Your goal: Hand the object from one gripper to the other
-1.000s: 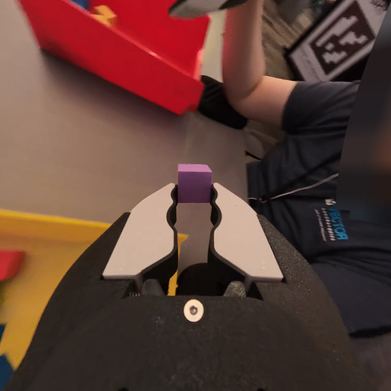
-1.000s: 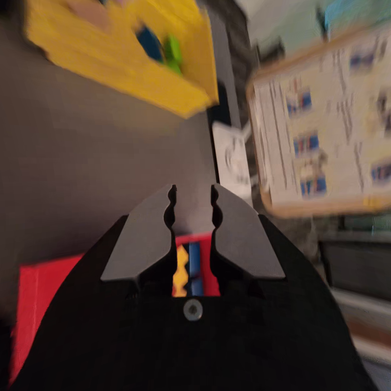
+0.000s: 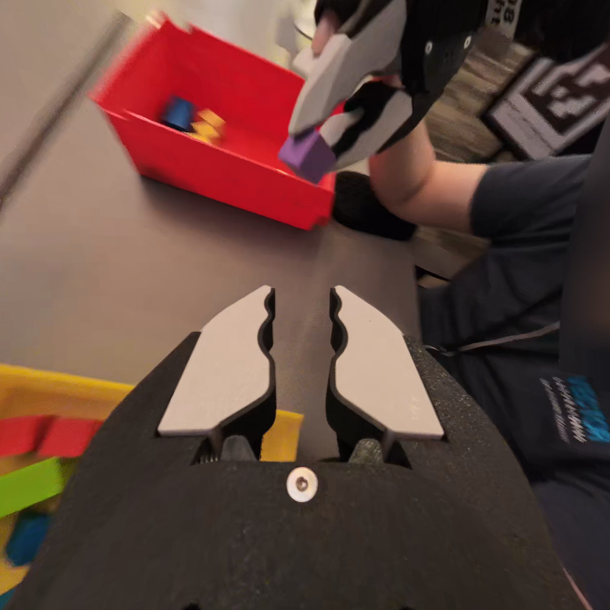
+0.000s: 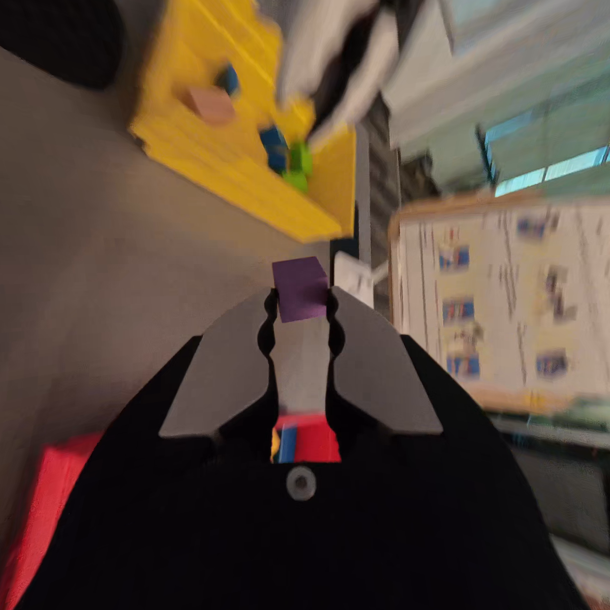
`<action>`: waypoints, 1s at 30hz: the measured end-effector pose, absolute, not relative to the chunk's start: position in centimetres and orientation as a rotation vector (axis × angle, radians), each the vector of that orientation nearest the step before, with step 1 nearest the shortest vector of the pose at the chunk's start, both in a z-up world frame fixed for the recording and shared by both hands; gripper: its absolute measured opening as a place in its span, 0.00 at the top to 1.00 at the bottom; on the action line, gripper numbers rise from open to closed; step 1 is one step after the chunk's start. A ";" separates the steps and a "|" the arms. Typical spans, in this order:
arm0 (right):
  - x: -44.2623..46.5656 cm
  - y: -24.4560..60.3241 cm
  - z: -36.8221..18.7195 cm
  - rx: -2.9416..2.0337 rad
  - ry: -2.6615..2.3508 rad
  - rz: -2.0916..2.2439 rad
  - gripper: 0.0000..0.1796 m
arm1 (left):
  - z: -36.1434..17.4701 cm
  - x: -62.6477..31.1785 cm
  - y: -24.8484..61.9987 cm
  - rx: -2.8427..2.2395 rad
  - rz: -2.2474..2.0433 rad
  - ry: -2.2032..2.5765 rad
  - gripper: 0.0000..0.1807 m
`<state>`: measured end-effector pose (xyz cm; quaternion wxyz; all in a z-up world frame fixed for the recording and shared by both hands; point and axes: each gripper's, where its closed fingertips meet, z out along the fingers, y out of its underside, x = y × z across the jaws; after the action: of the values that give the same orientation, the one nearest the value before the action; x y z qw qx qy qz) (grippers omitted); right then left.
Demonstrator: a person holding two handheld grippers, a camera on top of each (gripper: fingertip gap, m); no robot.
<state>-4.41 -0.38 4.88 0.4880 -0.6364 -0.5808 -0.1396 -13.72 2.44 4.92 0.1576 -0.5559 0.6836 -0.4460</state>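
Left wrist view: left gripper (image 3: pixel 302 290) low in the frame, jaws spread with only bare grey counter (image 3: pixel 99 280) showing between them, nothing held. Upper right: right gripper (image 3: pixel 308 138) reaching down, jaws pinching a purple cube (image 3: pixel 307 156) at the tips, in the air in front of the near right corner of a red bin (image 3: pixel 231 171). Inside that bin, a blue block (image 3: pixel 178 114) and a yellow block (image 3: pixel 209 127), both blurred. Bare forearm (image 3: pixel 419 188) and dark sleeve at right. Lower left: corner of a yellow bin (image 3: pixel 49 389) with red, green and blue pieces, smeared by motion.

Right wrist view: right gripper (image 4: pixel 302 290) mid-frame, jaws clamped on the purple cube (image 4: pixel 302 290), cube slightly tilted and sticking out past the tips. Above, at upper centre, the yellow bin (image 4: pixel 231 185) with a pink block (image 4: pixel 211 105), blue block (image 4: pixel 274 148) and green block (image 4: pixel 298 165), all blurred. Left gripper (image 4: pixel 330 82) a pale smear at the top, state unreadable here. Red bin (image 4: pixel 49 488) at lower left, partly behind the gripper body. Blurred board (image 4: pixel 495 297) with papers at right.
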 end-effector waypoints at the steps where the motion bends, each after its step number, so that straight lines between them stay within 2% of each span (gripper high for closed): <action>1: -1.1 -0.1 4.6 -1.682 -1.342 -0.359 0.84 | 5.9 -13.9 3.2 -1.554 -1.240 1.892 0.82; 5: 11.8 -1.1 0.6 -2.209 -1.017 -0.431 0.84 | 10.2 -14.8 3.6 -1.368 -1.252 1.717 0.81; 8: 16.3 -2.5 -4.0 -2.474 -0.948 -0.392 0.83 | 11.8 -15.0 3.5 -1.306 -1.257 1.640 0.78; 18: 14.2 0.0 -12.7 -2.630 -1.158 -0.132 0.83 | 14.3 -14.9 2.3 -1.042 -1.305 1.488 0.79; 30: 14.3 0.0 -14.9 -2.787 -1.022 -0.054 0.83 | 13.4 -14.9 2.2 -1.150 -1.336 1.524 0.80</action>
<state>14.26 0.04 -14.87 0.0862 -0.9352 -0.3431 -0.0183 -14.85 2.21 13.42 0.3944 -0.4536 0.6009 -0.5269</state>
